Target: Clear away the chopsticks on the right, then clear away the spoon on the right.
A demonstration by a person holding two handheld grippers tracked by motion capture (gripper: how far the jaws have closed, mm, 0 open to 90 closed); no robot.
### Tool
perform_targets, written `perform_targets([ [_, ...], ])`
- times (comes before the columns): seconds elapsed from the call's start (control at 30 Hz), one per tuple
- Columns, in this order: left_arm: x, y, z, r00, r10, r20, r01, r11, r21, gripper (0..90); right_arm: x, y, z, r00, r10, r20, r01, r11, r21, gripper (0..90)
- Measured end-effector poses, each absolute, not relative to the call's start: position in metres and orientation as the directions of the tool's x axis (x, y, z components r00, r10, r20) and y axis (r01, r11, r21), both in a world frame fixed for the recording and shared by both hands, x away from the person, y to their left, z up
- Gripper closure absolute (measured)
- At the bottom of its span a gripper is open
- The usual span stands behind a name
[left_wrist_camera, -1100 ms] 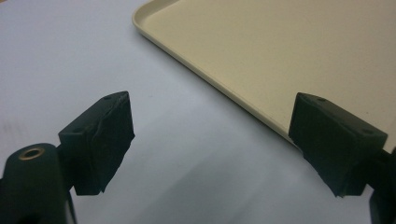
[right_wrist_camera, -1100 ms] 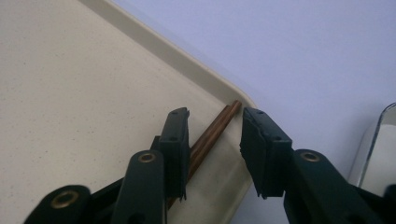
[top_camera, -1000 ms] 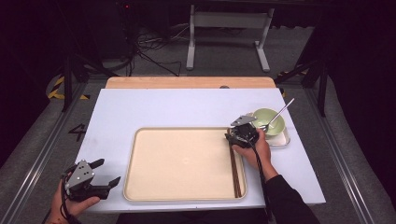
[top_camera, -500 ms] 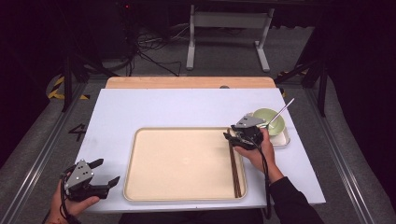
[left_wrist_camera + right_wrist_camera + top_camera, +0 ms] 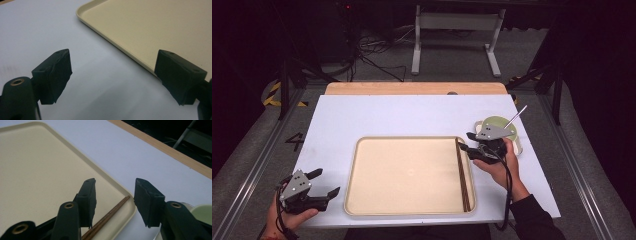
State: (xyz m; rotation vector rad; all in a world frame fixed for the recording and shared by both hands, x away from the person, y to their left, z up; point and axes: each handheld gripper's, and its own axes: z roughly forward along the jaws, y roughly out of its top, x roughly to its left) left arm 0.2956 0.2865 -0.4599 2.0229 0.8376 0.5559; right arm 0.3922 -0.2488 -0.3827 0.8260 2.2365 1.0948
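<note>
From the high view, a beige tray (image 5: 407, 175) lies in the middle of a white table (image 5: 377, 115), and a pair of brown chopsticks (image 5: 462, 175) lies along the tray's right inner edge. The right gripper (image 5: 468, 141) hangs just above the far end of the chopsticks at the tray's right rim; its jaws have just been opening and nothing is between them. Just behind that hand stands a green cup (image 5: 502, 125) with a thin stick leaning out of it. The left gripper (image 5: 323, 182) sits at the near left corner of the table, beside the tray, its jaws wide apart and empty. In the left gripper view, the left gripper (image 5: 113, 77) stands wide over bare table, with the tray's rim (image 5: 117, 46) crossing toward the right jaw. In the right gripper view, the right gripper (image 5: 115, 202) is parted, and the chopsticks (image 5: 107, 217) lie in the tray below the gap, untouched by either pad.
</note>
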Motion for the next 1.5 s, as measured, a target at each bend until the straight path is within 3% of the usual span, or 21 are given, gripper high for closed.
perform_targets([
  [0.27, 0.296, 0.289, -0.46, 0.677, 0.733, 0.067, 0.35, -0.401, 0.847, 14.6, 0.384, -0.275, -0.37, -0.651, 0.737, -0.182, 0.295, 0.466, 0.834, 51.5],
  [0.57, 0.296, 0.288, -0.46, 0.687, 0.724, 0.068, 0.345, -0.407, 0.846, 14.4, 0.378, -0.318, -0.356, -0.551, 0.807, -0.214, 0.301, 0.431, 0.851, 49.4],
  [1.03, 0.295, 0.291, -0.461, 0.679, 0.731, 0.068, 0.355, -0.408, 0.841, 14.5, 0.399, -0.389, -0.368, -0.391, 0.917, -0.08, 0.404, 0.248, 0.881, 43.9],
  [1.23, 0.29, 0.292, -0.462, 0.666, 0.742, 0.072, 0.366, -0.41, 0.835, 14.5, 0.416, -0.408, -0.379, -0.37, 0.928, 0.043, 0.43, 0.13, 0.893, 41.6],
  [1.37, 0.288, 0.294, -0.461, 0.653, 0.755, 0.061, 0.377, -0.394, 0.838, 14.5, 0.44, -0.414, -0.387, -0.385, 0.914, 0.127, 0.443, 0.062, 0.894, 35.2],
  [1.5, 0.289, 0.294, -0.46, 0.649, 0.758, 0.067, 0.378, -0.397, 0.836, 14.5, 0.453, -0.414, -0.395, -0.372, 0.917, 0.14, 0.472, 0.057, 0.88, 31.9],
])
